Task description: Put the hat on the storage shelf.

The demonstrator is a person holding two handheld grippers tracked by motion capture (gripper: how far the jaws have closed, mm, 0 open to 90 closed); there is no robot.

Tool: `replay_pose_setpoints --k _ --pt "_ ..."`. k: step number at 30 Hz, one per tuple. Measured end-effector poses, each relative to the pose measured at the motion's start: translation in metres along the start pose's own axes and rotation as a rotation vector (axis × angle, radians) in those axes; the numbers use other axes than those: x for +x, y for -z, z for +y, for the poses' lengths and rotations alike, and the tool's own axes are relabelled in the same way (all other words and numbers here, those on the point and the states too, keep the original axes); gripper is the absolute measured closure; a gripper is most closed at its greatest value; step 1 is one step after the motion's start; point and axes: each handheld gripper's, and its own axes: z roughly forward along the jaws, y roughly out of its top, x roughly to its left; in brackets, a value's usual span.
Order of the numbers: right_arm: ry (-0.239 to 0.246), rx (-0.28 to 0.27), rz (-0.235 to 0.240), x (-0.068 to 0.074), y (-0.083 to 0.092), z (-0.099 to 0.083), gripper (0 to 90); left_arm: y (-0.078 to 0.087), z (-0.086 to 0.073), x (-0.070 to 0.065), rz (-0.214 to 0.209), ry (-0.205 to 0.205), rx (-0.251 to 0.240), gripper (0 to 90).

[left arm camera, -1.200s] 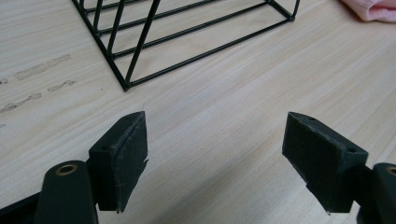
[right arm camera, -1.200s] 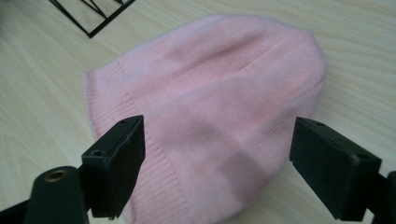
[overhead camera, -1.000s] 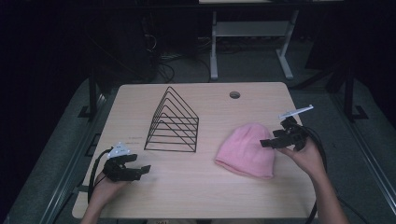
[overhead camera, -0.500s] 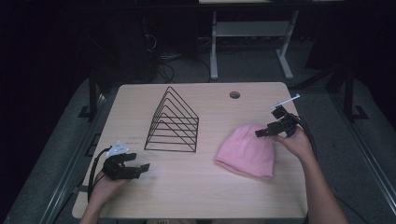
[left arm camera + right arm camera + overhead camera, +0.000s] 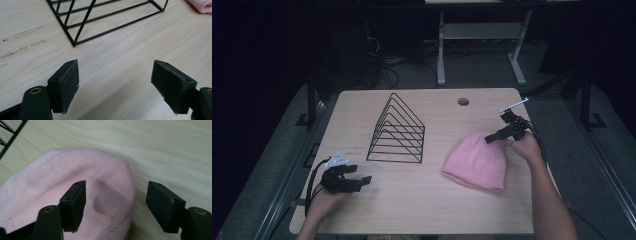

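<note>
Pink hat [image 5: 477,159] lies on the table [image 5: 422,210], right of a wire rack [image 5: 398,131]. Right gripper [image 5: 492,138], jaws just closing, straddles its crown edge without pinching. Left gripper [image 5: 362,181] rests wide open, empty.

Wire rack [image 5: 398,131] mid-table [image 5: 412,210], knit hat [image 5: 475,160] to its right, apart

Black wire rack [image 5: 396,129], wooden table [image 5: 422,200] with grommet hole [image 5: 463,102]

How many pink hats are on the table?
1. The pink hat lies flat on the right side of the table, beside the black wire rack. The right gripper is at its top end, jaws closing around the edge there.
</note>
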Motion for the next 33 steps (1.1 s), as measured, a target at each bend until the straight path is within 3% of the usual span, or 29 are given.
replay_pose_setpoints --k 4,13,18,24,26,33 --pt "-0.021 0.019 0.003 -0.003 -0.004 0.0 35.1 0.001 -0.001 0.001 0.002 0.009 -0.001 22.3" --pt "-0.049 0.056 0.07 -0.011 -0.013 -0.003 48.5 -0.002 -0.001 0.0 0.001 0.007 0.015 22.3" --pt "-0.043 0.043 0.096 -0.011 -0.015 -0.004 54.2 -0.001 -0.001 0.0 0.001 0.009 0.013 22.3" --pt "-0.038 0.05 0.144 -0.01 -0.017 -0.005 71.1 -0.001 -0.002 0.001 0.0 0.026 0.001 22.3" --pt "-0.022 0.038 0.177 -0.007 -0.017 -0.005 74.8 -0.001 -0.003 0.002 -0.001 0.011 0.013 22.4" --pt "0.007 0.011 0.194 0.0 -0.011 -0.003 76.2 -0.001 -0.003 0.001 0.001 0.015 0.008 22.3"
